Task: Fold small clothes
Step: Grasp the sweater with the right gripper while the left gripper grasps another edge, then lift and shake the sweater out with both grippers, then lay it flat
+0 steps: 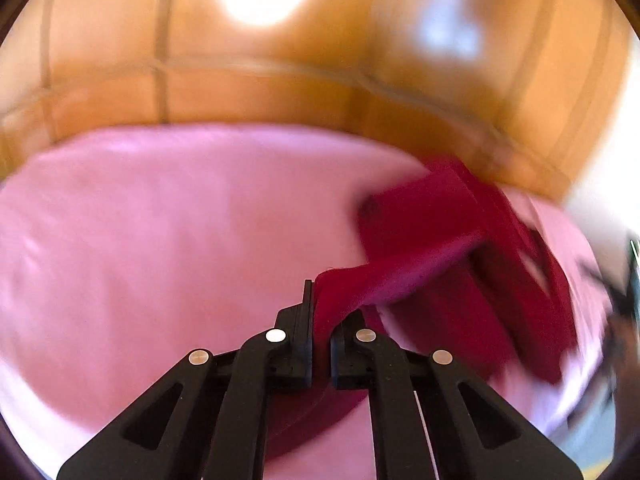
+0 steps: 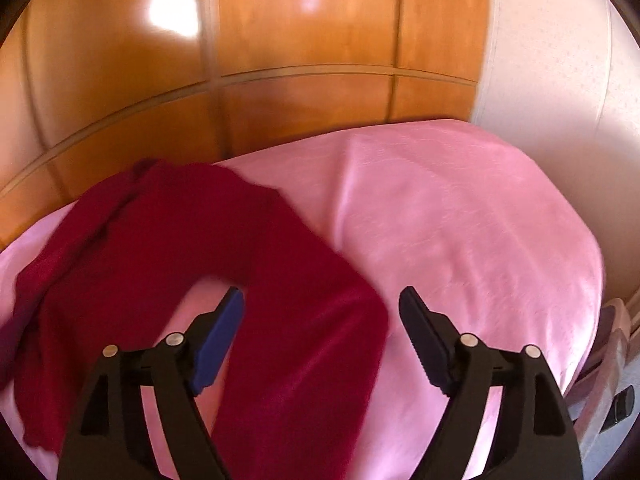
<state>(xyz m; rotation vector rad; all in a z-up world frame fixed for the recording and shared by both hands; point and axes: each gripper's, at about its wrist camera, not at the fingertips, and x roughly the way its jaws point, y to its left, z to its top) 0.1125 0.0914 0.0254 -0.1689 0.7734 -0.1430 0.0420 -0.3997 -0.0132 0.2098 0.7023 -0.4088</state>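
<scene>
A small dark red garment (image 1: 440, 240) lies on the pink bed sheet (image 1: 160, 220), and one end of it is lifted. My left gripper (image 1: 320, 316) is shut on that lifted end, with the cloth pinched between its black fingers and trailing off to the right. In the right wrist view the same red garment (image 2: 240, 248) spreads in a bent shape over the pink sheet (image 2: 460, 220). My right gripper (image 2: 322, 300) hangs open above the garment's near leg, and nothing is between its fingers. The left wrist view is blurred.
A wooden wardrobe (image 2: 280, 80) with panelled doors stands behind the bed. A white wall (image 2: 560, 60) rises at the right. The bed's right edge drops off towards a dark object (image 2: 622, 404) near the floor.
</scene>
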